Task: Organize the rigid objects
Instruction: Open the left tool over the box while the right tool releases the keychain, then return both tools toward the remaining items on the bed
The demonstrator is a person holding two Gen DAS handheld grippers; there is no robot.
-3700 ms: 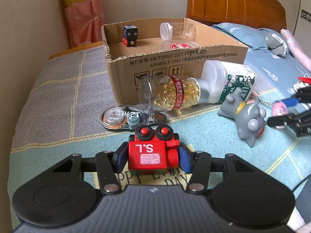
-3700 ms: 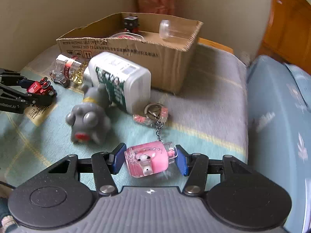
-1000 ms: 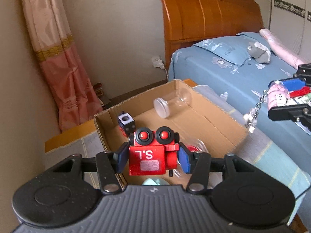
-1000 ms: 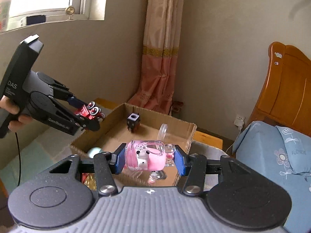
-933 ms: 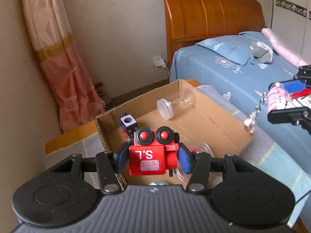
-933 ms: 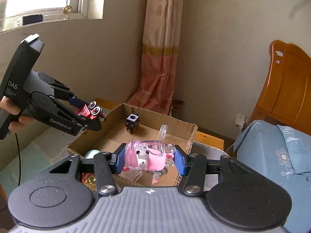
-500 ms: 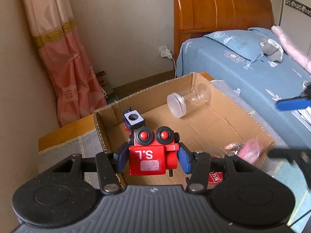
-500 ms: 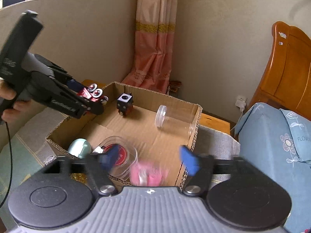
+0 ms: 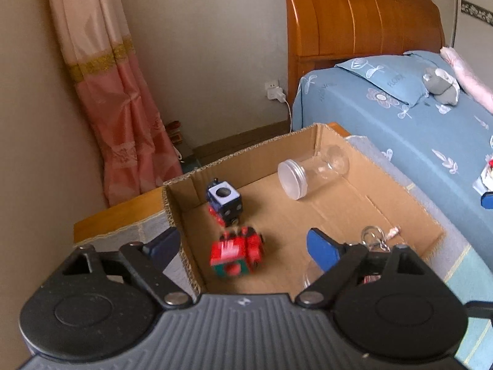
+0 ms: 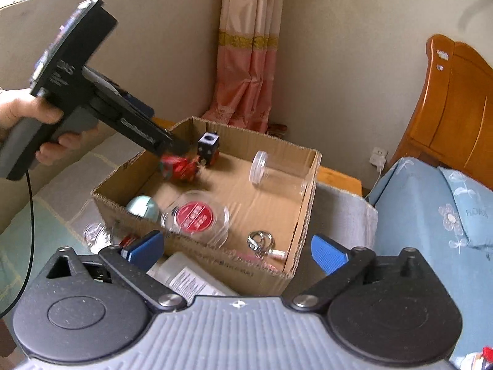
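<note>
My left gripper [image 9: 243,243] is open above the near left corner of the cardboard box [image 9: 336,135]. The red toy robot [image 9: 235,256] is blurred, free of the jaws, inside the box; it also shows in the right wrist view [image 10: 181,166] below the left gripper [image 10: 172,145]. My right gripper [image 10: 237,248] is open and empty over the box's [image 10: 308,191] near wall. The keychain's metal ring [image 10: 260,240] lies in the box's near right corner; it also shows in the left wrist view [image 9: 372,237]; its pink charm is mostly hidden.
In the box lie a black-and-white cube toy [image 9: 225,200], a clear jar with a white lid [image 9: 311,174], a clear red-labelled lid [image 10: 194,215] and a teal ball [image 10: 143,208]. A white bottle [image 10: 188,274] lies outside it. A blue bed [image 9: 416,117] stands to the right.
Both grippers opened. The pink keychain dropped from the right gripper into the box, then the red robot left the left gripper and is falling or tumbling inside the box.
</note>
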